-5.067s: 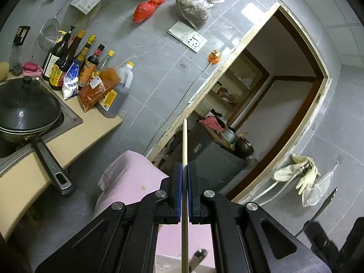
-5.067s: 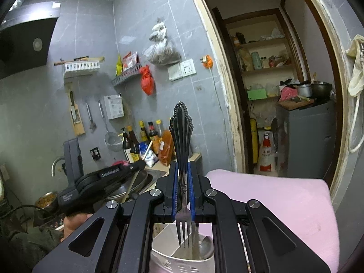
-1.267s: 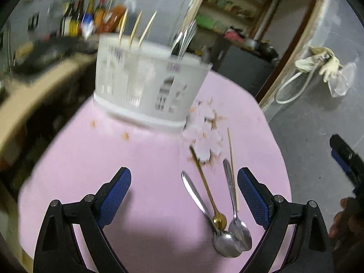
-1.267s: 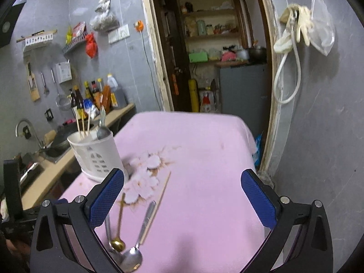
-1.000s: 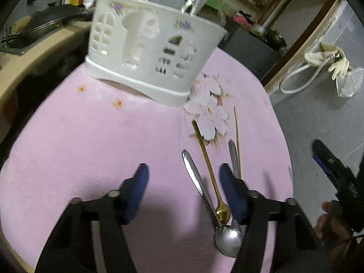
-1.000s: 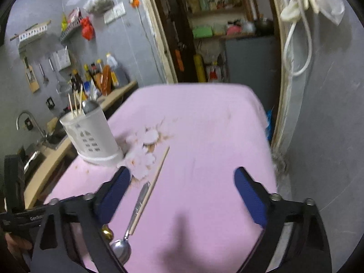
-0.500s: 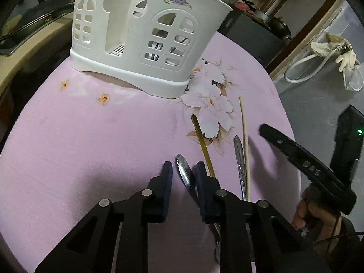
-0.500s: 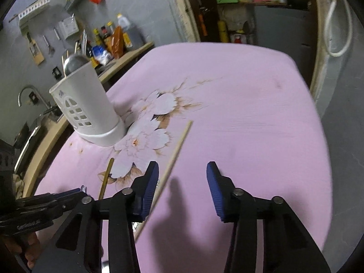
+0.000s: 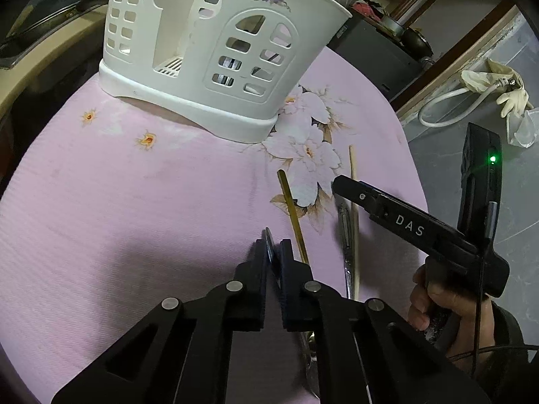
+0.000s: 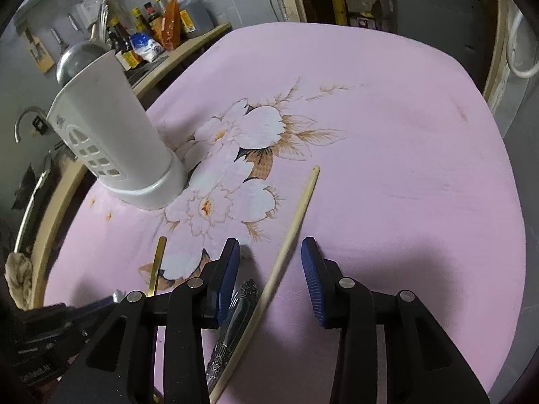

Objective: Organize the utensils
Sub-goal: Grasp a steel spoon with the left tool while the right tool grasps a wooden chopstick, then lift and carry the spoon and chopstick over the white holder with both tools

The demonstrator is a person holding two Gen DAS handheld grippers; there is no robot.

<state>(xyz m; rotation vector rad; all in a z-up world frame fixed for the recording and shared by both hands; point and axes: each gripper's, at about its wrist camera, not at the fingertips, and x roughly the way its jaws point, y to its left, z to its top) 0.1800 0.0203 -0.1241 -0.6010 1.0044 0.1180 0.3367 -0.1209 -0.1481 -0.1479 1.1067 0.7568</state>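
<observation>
A white perforated utensil holder (image 9: 209,54) stands on the pink flowered table cover (image 9: 134,208); it also shows in the right wrist view (image 10: 114,134). My left gripper (image 9: 272,256) is shut on the handle of a silver spoon (image 9: 269,240) lying on the cover. Beside it lie a gold spoon (image 9: 293,215), an ornate silver spoon (image 9: 345,245) and a wooden chopstick (image 9: 353,202). My right gripper (image 10: 269,262) is open, its jaws either side of the chopstick (image 10: 293,229), with the ornate handle (image 10: 232,323) just left of it.
A counter with sauce bottles (image 10: 158,33) and a sink tap (image 10: 23,121) runs along the left of the table. A doorway and a dark cabinet (image 9: 380,50) lie beyond the table's far end. A white hose and gloves (image 9: 488,91) hang on the right wall.
Both grippers released earlier items into the holder, then came down to the table. My left gripper closed on the silver spoon's handle. My right gripper narrowed and lowered around the chopstick.
</observation>
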